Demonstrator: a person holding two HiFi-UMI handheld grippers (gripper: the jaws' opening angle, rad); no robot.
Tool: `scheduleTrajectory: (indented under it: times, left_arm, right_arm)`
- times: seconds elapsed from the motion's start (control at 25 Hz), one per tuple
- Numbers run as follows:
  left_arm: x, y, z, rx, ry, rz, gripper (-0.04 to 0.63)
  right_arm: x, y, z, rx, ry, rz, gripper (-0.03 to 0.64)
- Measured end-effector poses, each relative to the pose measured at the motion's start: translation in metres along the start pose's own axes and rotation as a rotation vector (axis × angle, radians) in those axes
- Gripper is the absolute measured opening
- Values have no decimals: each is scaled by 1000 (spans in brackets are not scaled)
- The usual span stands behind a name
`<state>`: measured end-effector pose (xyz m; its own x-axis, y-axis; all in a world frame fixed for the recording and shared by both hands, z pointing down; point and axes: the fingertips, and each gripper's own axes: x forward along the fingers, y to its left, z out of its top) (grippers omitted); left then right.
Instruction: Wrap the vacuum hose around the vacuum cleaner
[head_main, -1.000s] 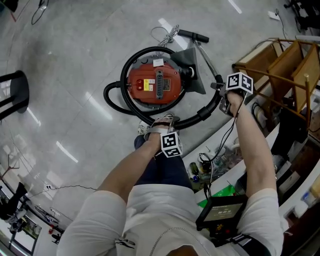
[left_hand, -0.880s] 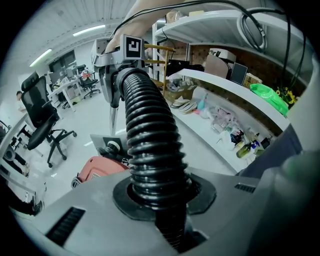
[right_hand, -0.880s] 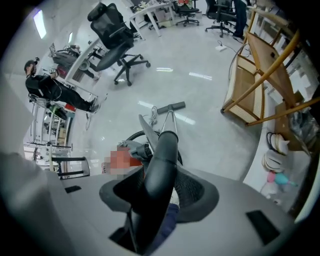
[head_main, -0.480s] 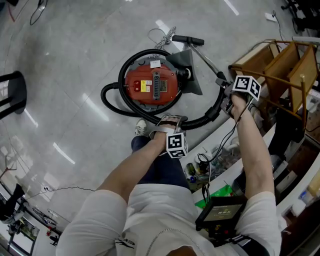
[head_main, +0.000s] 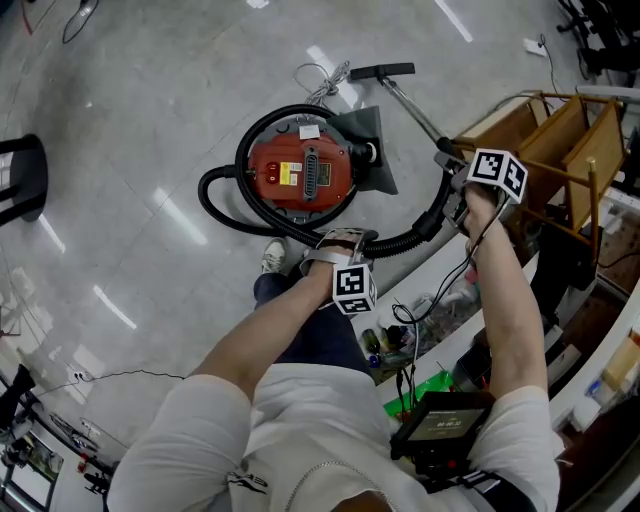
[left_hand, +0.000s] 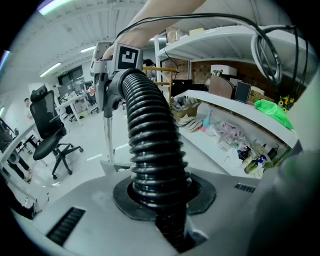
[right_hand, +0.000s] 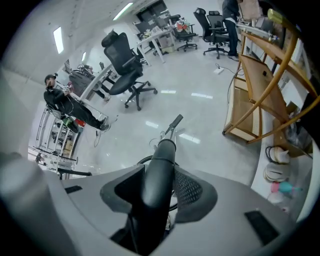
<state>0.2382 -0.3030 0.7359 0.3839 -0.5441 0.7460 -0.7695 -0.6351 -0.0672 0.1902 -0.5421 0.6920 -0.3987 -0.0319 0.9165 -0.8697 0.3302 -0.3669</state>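
Mia: Both grippers have come up a little since a second ago. The red round vacuum cleaner (head_main: 303, 172) sits on the grey shiny floor (head_main: 150, 110) where it was.

Ben: Where is the black ribbed vacuum hose (head_main: 395, 243)?

Mia: It already goes once round the vacuum cleaner. Then it runs off on the side near the person's feet, out to the two grippers.

Ben: What are the jaws doing?

Mia: The left gripper (head_main: 340, 242) has its jaws clenched on the ribbed part, close by the vacuum cleaner. The right gripper (head_main: 452, 195) is further out. Its jaws have just been closing and now squeeze the smooth dark hose handle (right_hand: 156, 175).

Ben: Which way does the loose bit lie?

Mia: Its long way runs from the left jaws across to the right jaws, beside the vacuum cleaner. The silver metal pipe (head_main: 412, 112) sticks out from the handle.

Ben: What next, do you think?

Mia: I think the right hand must swing its end round the vacuum cleaner. The left hand is nearer, so it can keep the hose tight.

Ben: Is there room?

Mia: Lots of floor on the far side. But the wooden rack (head_main: 560, 130) stands close by the right gripper, and the long pipe could bump it.
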Motion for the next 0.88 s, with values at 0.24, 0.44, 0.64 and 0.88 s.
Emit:
scheduleTrajectory:
  times: [0.24, 0.44, 0.64, 0.88]
  left_arm:
    - [-9, 17, 16, -16, -43, 39, 80]
    - [-17, 31, 16, -54, -61, 67, 80]
    - [-22, 41, 6, -87, -68, 94, 80]
    - [-20, 52, -11, -132, -60, 125, 80]
  right_arm:
    - [-17, 24, 20, -54, -25, 3, 178]
    - [-16, 52, 32, -105, -27, 13, 178]
    - [-3, 79, 34, -147, -11, 36, 178]
    - [23, 107, 34, -205, 22, 60, 178]
